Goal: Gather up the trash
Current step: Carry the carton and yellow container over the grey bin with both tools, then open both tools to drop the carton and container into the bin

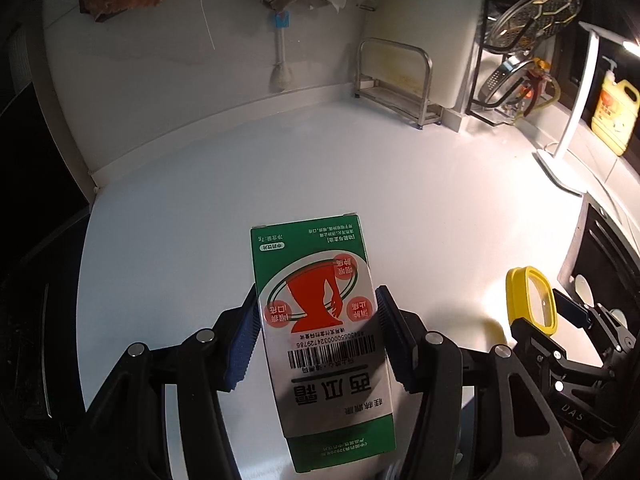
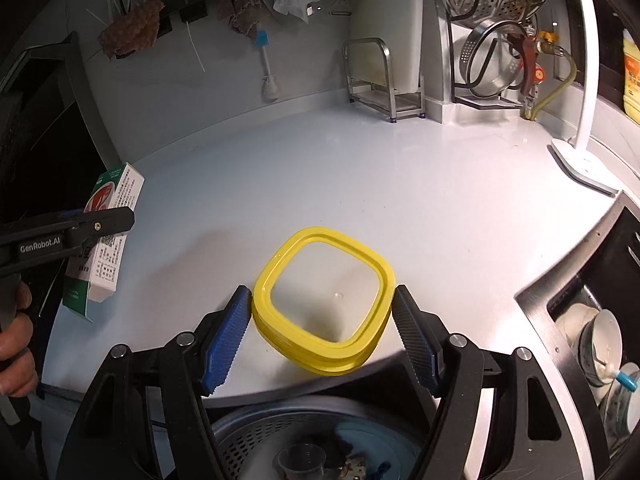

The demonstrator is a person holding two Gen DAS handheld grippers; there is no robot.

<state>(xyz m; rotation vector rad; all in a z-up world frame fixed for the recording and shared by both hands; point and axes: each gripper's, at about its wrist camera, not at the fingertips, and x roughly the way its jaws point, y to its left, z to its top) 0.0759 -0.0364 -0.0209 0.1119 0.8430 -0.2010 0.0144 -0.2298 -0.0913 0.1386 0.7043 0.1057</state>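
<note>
You have both pieces lifted, left gripper [image 1: 318, 334] clamping the box [image 1: 320, 320], right gripper [image 2: 320, 332] clamping the lid [image 2: 324, 300]; binning into the basket [image 2: 256, 440] remains.

Green-and-white medicine carton [image 1: 320, 320], barcode and red emblem facing up, held lengthwise above the white countertop [image 1: 240, 168]. Yellow square lid [image 2: 324, 300] with clear centre panel, tilted, raised at the counter's front edge above a perforated bin [image 2: 256, 440].
</note>
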